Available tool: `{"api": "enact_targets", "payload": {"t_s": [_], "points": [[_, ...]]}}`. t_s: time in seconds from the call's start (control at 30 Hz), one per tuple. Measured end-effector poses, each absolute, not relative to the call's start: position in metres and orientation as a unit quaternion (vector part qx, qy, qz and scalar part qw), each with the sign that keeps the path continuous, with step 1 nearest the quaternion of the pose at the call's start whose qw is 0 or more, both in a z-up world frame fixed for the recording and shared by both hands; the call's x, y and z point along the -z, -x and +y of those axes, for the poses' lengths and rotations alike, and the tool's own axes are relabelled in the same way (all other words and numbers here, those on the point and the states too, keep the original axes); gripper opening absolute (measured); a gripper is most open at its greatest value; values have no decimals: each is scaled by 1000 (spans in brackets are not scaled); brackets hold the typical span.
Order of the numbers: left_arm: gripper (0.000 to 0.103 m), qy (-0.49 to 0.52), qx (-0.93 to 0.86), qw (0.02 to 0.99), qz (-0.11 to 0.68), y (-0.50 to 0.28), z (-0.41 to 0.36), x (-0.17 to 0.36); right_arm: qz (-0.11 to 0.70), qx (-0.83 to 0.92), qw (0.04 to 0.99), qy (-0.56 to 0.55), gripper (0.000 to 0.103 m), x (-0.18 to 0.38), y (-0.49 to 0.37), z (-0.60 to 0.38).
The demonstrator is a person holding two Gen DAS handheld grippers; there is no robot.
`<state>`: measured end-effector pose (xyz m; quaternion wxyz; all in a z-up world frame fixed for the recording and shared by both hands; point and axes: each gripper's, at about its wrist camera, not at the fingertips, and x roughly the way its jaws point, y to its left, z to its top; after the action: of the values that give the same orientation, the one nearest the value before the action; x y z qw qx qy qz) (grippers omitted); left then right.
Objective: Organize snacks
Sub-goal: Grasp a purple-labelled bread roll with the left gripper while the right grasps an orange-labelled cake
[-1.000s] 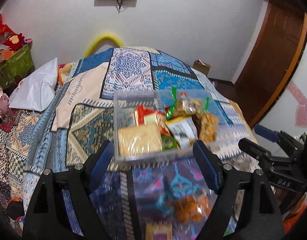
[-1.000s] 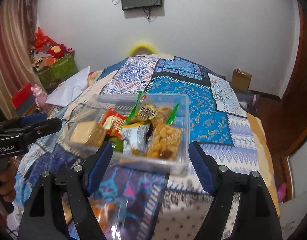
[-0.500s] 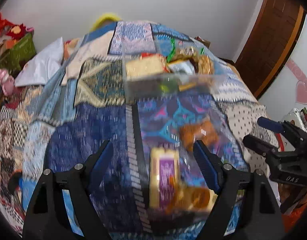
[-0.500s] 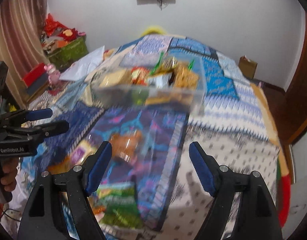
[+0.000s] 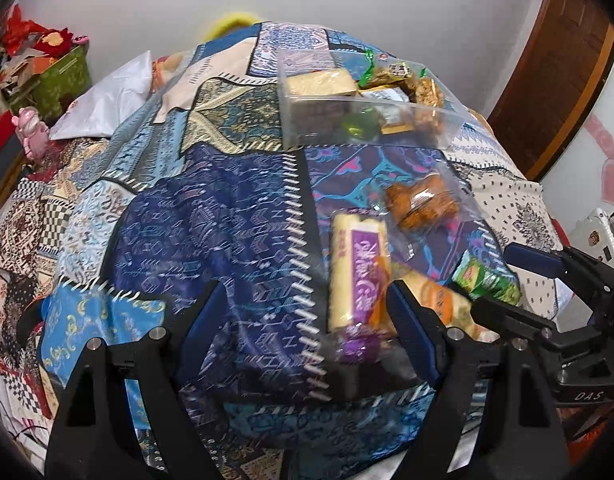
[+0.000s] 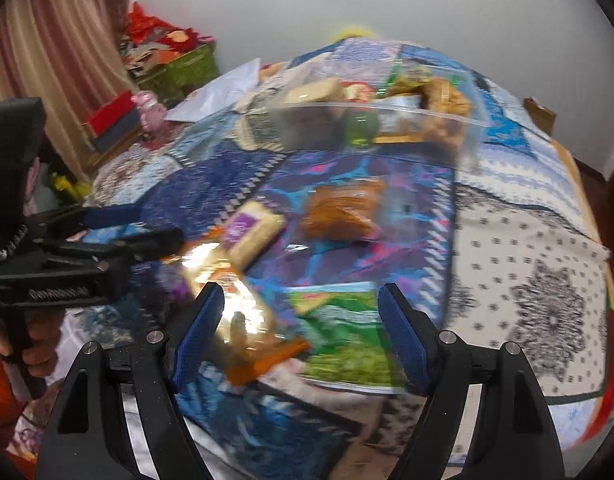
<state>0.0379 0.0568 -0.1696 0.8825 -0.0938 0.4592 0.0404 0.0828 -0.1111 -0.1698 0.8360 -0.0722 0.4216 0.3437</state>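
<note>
Both grippers gaping empty, left gripper, right gripper, pulled back from snack tub, loose packets now close.

Home bedroom — patchwork bedspread, white pillow, wooden door, pink curtain

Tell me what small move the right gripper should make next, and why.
Probably lower the open right gripper onto the green packet lying between its fingers. That packet sits loose on the bedspread, outside the clear bin holding the other snacks.
</note>
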Motion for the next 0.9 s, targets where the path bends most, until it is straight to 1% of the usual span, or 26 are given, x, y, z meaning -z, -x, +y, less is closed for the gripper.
{"api": "enact_targets", "payload": {"t_s": [0.13,0.2,0.23,0.37,0.4,0.43,0.5,0.57,0.6,0.63,0.67,0.73,0.9], "points": [[82,104,-40,881,460,-29,65,173,432,-364,822,68,76,177,-82,-96],[82,106,-42,881,460,-25,68,174,433,-372,818,73,74,179,-79,-89],[82,108,-42,881,459,-24,69,175,432,-376,816,78,71,180,-78,-86],[81,116,-35,878,462,-21,69,179,441,-391,804,79,68,187,-79,-76],[80,115,-35,878,464,-22,68,180,445,-391,802,81,66,190,-81,-73],[80,112,-35,878,465,-22,67,180,449,-391,800,83,57,193,-83,-70],[80,113,-28,877,466,-23,65,182,457,-390,795,85,49,197,-85,-67],[80,109,-26,877,467,-25,64,182,457,-388,796,80,48,198,-88,-67],[80,108,-25,877,467,-26,63,181,457,-387,797,78,46,197,-89,-68],[80,108,-24,877,467,-27,63,181,456,-385,799,74,42,196,-91,-69],[80,109,-23,877,467,-29,63,181,455,-385,799,71,36,194,-92,-71],[80,109,-20,878,466,-33,62,179,453,-386,801,59,33,190,-94,-75],[80,96,-7,879,467,-48,53,178,432,-377,819,36,33,175,-98,-86]]}}
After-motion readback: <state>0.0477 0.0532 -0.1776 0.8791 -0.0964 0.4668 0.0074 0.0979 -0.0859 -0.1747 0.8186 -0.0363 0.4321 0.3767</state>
